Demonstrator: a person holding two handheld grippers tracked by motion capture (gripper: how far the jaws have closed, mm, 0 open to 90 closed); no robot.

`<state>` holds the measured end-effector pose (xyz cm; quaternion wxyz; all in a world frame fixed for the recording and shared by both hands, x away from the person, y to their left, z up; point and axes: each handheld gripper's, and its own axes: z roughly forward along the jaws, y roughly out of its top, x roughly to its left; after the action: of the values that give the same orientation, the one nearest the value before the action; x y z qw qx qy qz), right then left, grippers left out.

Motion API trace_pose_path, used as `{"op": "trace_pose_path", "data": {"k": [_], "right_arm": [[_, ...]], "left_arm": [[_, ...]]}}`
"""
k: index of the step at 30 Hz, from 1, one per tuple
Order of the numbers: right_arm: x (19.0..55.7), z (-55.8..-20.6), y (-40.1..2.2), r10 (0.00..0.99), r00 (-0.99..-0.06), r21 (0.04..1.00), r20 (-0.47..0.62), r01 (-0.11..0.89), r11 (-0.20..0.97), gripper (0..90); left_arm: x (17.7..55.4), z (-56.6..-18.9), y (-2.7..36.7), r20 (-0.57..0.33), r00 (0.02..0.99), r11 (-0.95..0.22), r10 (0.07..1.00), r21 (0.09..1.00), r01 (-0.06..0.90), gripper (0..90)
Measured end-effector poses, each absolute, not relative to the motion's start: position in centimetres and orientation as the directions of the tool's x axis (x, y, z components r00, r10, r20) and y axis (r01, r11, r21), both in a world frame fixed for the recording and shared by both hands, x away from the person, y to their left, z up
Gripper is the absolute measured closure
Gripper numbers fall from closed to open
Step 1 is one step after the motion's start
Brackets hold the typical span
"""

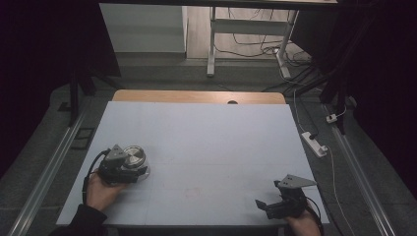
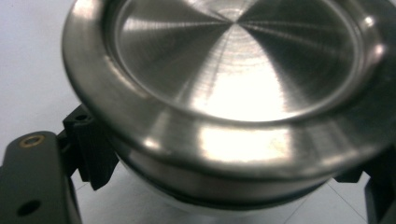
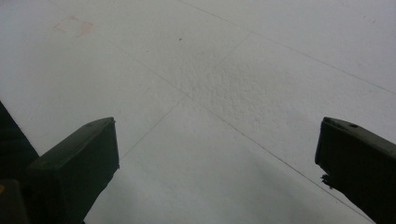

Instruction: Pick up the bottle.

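Steel catches the light at the left of the counter (image 1: 206,147), where we have the left gripper (image 1: 140,171) closed on a round metal tin (image 1: 134,156) near the left edge. From above, the tin sits just ahead of our left hand (image 1: 101,191), and its black fingers (image 2: 91,149) clasp its lower body from either side, below the lid's rolled rim; being round, the tin has no long axis to line up with, so any lift turns on that side-on grip staying under the rim. The left gripper view adds what the high view cannot: the brushed, dished lid (image 2: 238,60) up close. Far to the right, well apart from the tin, the right gripper (image 1: 265,205) hovers low with its fingers (image 3: 74,168) spread wide over bare counter, holding nothing.
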<state>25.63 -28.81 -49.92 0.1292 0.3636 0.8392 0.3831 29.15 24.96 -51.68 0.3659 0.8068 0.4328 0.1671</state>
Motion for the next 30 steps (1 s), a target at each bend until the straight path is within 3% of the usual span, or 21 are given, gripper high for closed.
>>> {"op": "trace_pose_path", "data": {"k": [16, 30], "right_arm": [[25.6, -49.9, -28.9, 0.710, -0.702, 0.743, 0.063, 0.508, 0.436, 0.0], [25.6, -49.9, -28.9, 0.716, -0.695, 0.744, 0.066, 0.512, 0.429, 0.0]], "left_arm": [[28.9, -50.8, 24.6, -0.034, 0.561, -0.359, 0.827, 0.736, 0.574, 15.7], [29.0, -48.6, 22.9, -0.023, 0.625, -0.390, 0.780, 0.764, 0.514, 15.7]]}}
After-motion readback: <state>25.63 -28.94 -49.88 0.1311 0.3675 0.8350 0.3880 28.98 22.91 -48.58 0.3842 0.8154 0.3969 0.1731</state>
